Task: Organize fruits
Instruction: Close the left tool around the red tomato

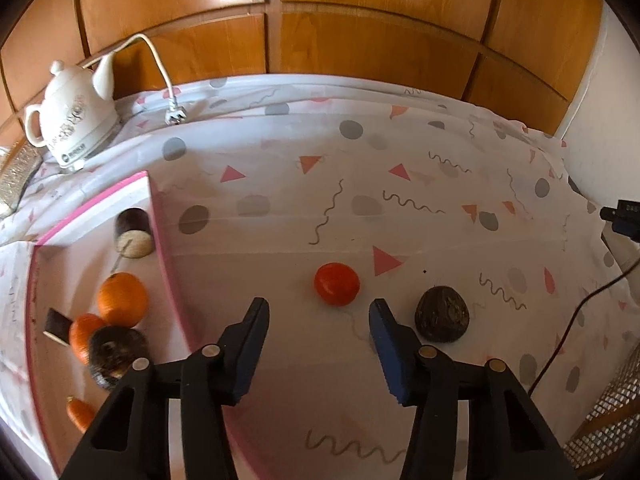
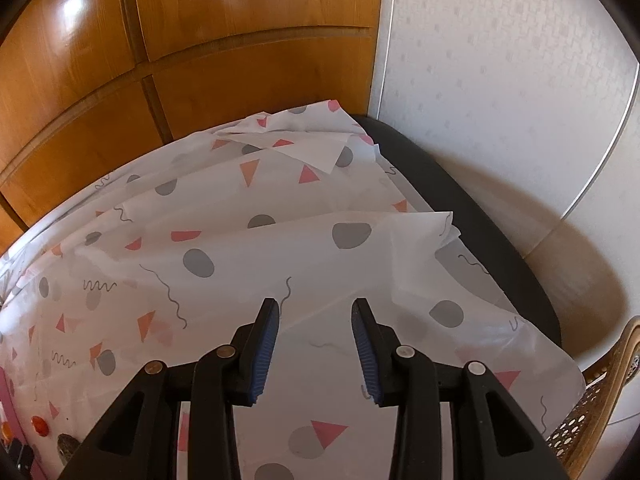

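In the left wrist view a red-orange tomato-like fruit (image 1: 337,283) lies on the patterned tablecloth, just ahead of my open, empty left gripper (image 1: 318,306). A dark brown round fruit (image 1: 442,314) lies to its right, beside the right finger. A pink-rimmed white tray (image 1: 160,220) at left holds an orange (image 1: 122,299), a smaller orange fruit (image 1: 83,336), dark brown pieces (image 1: 116,350) (image 1: 134,233) and a carrot-like piece (image 1: 81,413). My right gripper (image 2: 315,307) is open and empty above bare cloth; the red fruit (image 2: 40,425) shows small at the far left.
A white electric kettle (image 1: 70,116) with cord and plug (image 1: 175,115) stands at the back left. Wooden cabinet doors (image 1: 280,40) run behind the table. A black table edge (image 2: 480,216) and wall are at right; a wicker chair (image 2: 592,400) is at the lower right.
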